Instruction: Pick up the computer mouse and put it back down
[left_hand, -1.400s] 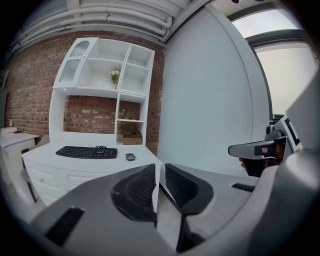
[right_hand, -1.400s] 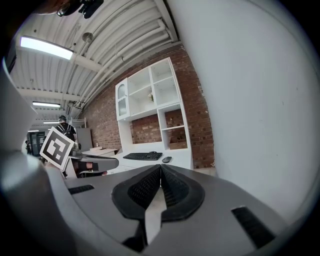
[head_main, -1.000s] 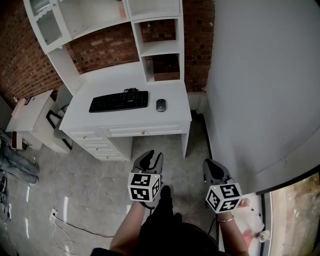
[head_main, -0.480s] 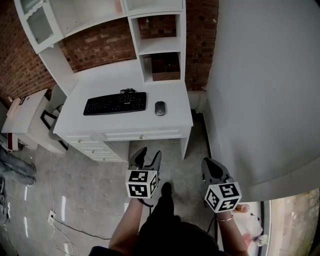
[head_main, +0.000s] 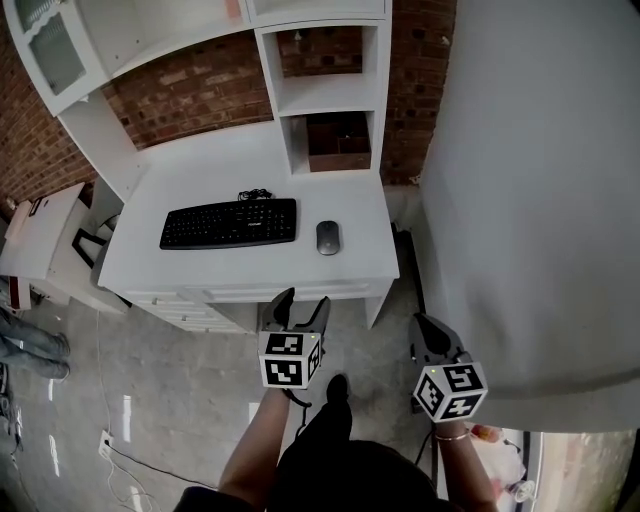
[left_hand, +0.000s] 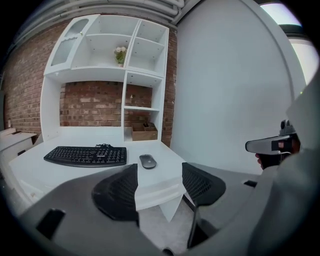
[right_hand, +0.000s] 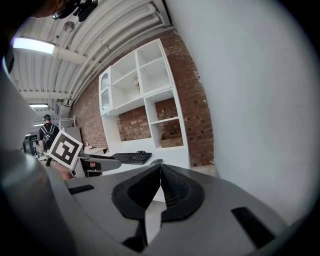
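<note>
Dark grey oval computer mouse sits untouched on white desk beside black keyboard; left gripper near desk edge, jaws just been spreading wide w/ nothing between, prob. prepping the grab; right gripper jaws pressed together, idle.

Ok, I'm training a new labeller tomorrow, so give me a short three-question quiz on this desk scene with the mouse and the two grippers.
1. True or false: in the head view the mouse lies left of the keyboard.
2. Whose jaws stand apart? A) left gripper B) right gripper C) both
3. Fill in: the mouse rests on the white ____.

Key:
1. False; it lies right of the keyboard.
2. A; the left jaws have just been opening with nothing between them, and the right jaws are together.
3. desk.
</note>
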